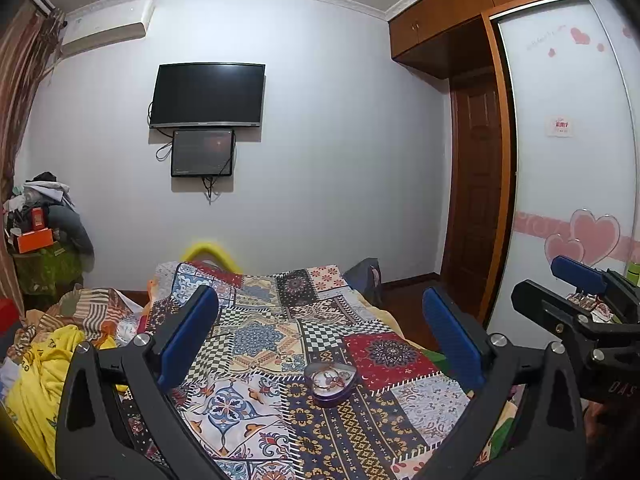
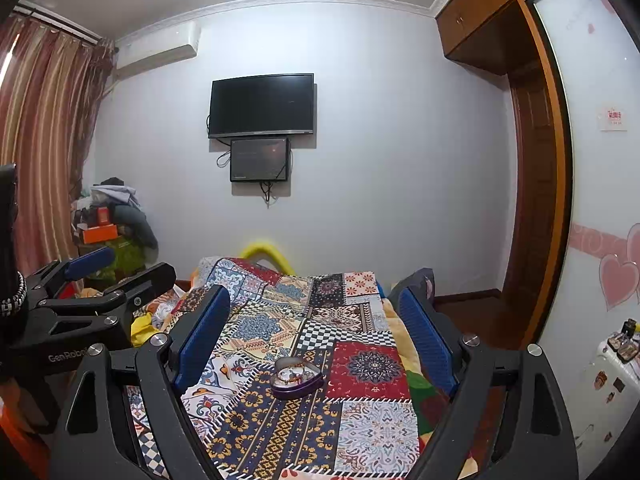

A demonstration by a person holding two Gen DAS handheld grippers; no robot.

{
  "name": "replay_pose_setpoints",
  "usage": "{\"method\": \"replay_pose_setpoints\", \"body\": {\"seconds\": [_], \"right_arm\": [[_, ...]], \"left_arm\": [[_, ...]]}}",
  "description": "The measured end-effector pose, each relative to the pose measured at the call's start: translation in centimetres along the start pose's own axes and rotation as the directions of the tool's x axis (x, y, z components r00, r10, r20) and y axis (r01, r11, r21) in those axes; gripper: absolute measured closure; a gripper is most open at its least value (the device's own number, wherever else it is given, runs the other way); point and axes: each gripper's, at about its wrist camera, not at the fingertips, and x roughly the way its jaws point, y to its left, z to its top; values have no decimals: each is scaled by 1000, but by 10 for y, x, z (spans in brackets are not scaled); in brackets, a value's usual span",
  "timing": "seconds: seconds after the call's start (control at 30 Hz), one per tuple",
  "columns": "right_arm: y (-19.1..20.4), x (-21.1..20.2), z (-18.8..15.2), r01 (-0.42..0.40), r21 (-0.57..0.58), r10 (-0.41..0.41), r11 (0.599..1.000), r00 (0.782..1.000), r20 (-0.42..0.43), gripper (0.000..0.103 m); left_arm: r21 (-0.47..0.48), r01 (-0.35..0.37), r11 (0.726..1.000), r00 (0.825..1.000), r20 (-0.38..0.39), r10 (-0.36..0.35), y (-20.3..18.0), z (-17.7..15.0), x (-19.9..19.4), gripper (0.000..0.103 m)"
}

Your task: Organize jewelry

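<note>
A small purple heart-shaped box (image 1: 330,385) lies open on the patchwork quilt (image 1: 264,336), with a bracelet and other jewelry inside it. It also shows in the right wrist view as the heart-shaped box (image 2: 297,378) on the quilt (image 2: 360,420). My left gripper (image 1: 320,320) hovers above the bed, jaws wide apart with nothing between the blue pads, the box just beyond and below them. My right gripper (image 2: 316,316) stands likewise open and empty over the box. Each gripper appears at the edge of the other's view: right gripper (image 1: 560,284), left gripper (image 2: 120,268).
The bed runs toward a white wall with a mounted TV (image 1: 207,95) and a smaller screen below. Yellow clothing (image 1: 44,368) is heaped at the left. A pile of clothes and boxes (image 1: 40,216) fills the left corner. A wardrobe with heart stickers (image 1: 576,184) stands at right.
</note>
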Motion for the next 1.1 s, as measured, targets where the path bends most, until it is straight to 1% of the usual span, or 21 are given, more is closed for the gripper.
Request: {"method": "replay_pose_setpoints", "body": {"seconds": [0.33,0.73,1.1], "right_arm": [[2,0,1,-3,3,3,1000,1000,3,19],[3,3,1,-5,13,5,1000,1000,4,19],[4,6,-1,-13,16,13,1000,1000,-5,19]], "left_arm": [[-3,3,1000,1000,-4,-3,0,1,0,0],[-35,0,999,1000,-14,-1,6,0,1,0],[-36,4,999,1000,-16,-4,9,-1,0,0]]}}
